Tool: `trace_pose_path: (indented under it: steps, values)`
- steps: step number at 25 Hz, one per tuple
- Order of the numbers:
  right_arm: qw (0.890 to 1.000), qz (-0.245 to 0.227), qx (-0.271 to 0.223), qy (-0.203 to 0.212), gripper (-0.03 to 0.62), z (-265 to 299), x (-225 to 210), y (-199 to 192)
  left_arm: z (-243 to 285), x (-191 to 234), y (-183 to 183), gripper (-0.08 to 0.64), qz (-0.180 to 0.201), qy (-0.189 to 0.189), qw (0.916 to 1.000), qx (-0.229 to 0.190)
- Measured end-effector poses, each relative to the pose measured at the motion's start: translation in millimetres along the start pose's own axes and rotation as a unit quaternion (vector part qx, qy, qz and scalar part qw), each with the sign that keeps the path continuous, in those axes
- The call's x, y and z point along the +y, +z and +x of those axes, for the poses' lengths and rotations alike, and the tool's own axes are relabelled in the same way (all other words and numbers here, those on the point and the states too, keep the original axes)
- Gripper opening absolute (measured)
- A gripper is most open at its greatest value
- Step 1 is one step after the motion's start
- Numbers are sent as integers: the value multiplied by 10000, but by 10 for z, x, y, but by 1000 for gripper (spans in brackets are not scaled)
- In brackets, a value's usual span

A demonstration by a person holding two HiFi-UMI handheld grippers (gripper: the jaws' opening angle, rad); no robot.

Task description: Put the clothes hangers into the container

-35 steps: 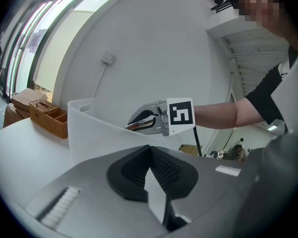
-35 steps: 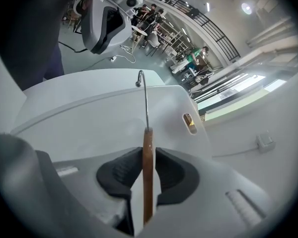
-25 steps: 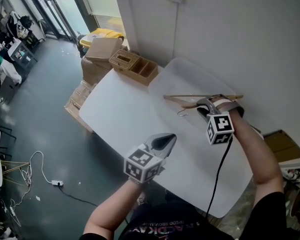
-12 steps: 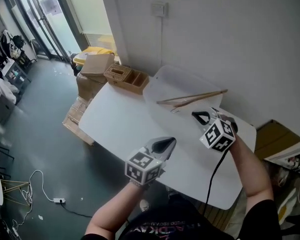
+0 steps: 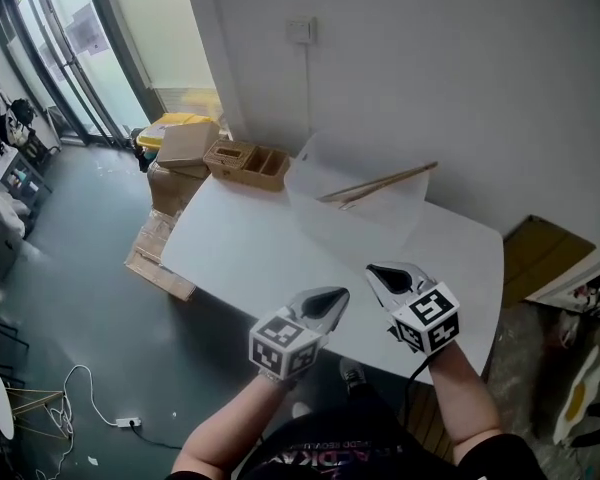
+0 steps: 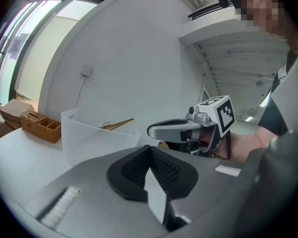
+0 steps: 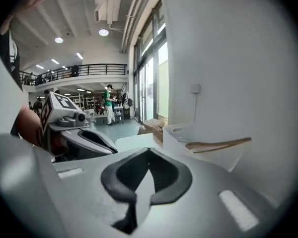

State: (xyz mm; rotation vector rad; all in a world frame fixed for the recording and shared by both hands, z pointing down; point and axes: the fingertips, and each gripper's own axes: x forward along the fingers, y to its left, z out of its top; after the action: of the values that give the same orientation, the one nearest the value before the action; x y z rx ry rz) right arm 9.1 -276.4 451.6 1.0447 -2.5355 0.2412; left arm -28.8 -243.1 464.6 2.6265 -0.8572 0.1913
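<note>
Table (image 5: 242, 236): hangers (image 5: 380, 181) beyond right hand-held gripper (image 5: 382, 272).

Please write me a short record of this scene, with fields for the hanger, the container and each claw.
hanger: wooden, in the container, one end above its rim
container: translucent, far side of the table
left claw: shut, empty, over the near table edge
right claw: shut, empty, beside the left claw
basket: far left table corner
</note>
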Motion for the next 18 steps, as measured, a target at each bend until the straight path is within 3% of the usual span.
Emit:
trace_pose_path:
  steps: [9, 18]
  values:
    - [9954, 929, -137, -204, 2, -357, 627, -357, -471, -299, -349, 6, -149, -112, 9998, 55]
    - [9941, 1073, -42, -134, 2, -635, 1188, -633, -745, -630, -626, 6, -201, -234, 9995, 86]
